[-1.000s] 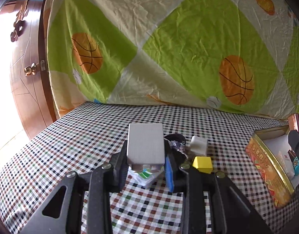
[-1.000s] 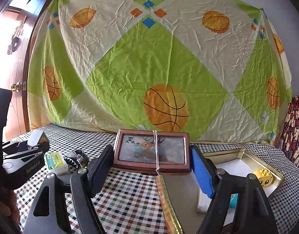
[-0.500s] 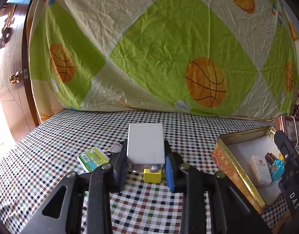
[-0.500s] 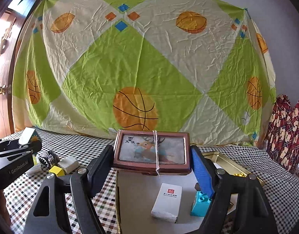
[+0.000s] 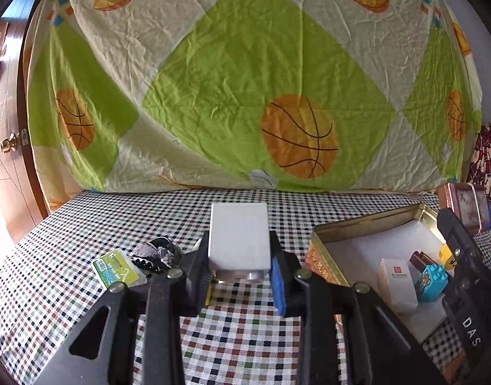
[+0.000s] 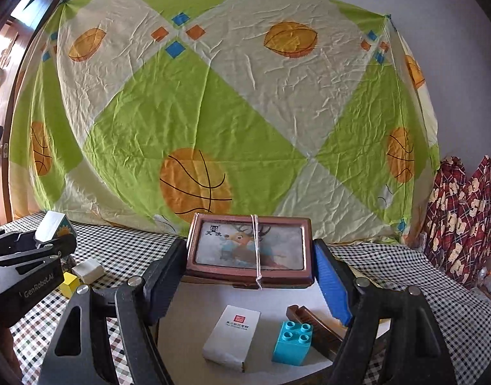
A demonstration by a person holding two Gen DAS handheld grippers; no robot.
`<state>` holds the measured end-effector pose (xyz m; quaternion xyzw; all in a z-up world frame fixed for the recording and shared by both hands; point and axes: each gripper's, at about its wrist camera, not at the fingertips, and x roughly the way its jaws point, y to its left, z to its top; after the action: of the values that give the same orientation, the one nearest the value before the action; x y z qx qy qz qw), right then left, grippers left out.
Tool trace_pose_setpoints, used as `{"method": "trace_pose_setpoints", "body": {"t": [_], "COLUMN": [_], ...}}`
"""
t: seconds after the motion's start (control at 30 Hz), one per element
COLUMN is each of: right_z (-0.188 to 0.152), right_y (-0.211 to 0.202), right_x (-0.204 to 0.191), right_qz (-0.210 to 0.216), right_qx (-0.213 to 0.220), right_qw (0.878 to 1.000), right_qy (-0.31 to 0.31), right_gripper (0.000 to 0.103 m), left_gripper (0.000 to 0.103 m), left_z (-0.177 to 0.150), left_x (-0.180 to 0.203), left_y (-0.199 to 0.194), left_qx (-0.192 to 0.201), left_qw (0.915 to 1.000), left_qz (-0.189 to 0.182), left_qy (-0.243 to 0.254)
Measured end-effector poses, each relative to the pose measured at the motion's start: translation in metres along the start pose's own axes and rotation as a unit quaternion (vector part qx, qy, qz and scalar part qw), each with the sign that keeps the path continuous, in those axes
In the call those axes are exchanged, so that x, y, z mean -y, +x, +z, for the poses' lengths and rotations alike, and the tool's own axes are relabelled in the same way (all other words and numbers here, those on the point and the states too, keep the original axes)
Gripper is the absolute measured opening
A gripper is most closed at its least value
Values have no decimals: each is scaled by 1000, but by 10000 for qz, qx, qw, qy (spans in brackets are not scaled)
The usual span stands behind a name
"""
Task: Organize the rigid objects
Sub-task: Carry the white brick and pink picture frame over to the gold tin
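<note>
Both grippers stay clamped — left gripper point(image 5: 239, 268) on white box point(image 5: 238, 236), right gripper point(image 6: 250, 271) on deer tin point(image 6: 249, 247), now over the tray point(image 5: 322, 258).

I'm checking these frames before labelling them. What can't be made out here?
- Left wrist view: the white box held in the left gripper hides a yellow item behind it; only a sliver shows.
- Right wrist view: the framed deer picture in the right gripper covers the tin's far wall.
- Left wrist view: the dark crumpled item is too small to identify.
</note>
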<state>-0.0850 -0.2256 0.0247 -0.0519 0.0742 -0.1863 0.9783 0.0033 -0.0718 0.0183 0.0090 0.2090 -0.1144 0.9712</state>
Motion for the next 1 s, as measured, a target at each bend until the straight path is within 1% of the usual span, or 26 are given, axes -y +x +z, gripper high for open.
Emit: {"method": "trace_pose_setpoints", "body": {"t": [0.3,0.43,0.73,1.0], "right_z": [-2,-2,-3,-6], "right_y": [6,9,17,27], "right_x": [35,46,59,78], "right_qz": [-319,-417,-574,-727], "right_qx": [-11,-35,-65,-185], "right_qw": [9995,9991,9983,9972], "right_qy": [53,61,-16,59], "right_gripper": [79,79,79,79], "left_gripper": [30,30,30,30], "left_z": [3,6,9,9], "left_x": [25,34,61,82], "left_y": [0,2,7,13], "left_qx": [43,60,90,62], "left_qw": [9997,9995,9984,9971], "left_qz": [-198,-279,-508,-685], "left_qy": [157,149,237,339]}}
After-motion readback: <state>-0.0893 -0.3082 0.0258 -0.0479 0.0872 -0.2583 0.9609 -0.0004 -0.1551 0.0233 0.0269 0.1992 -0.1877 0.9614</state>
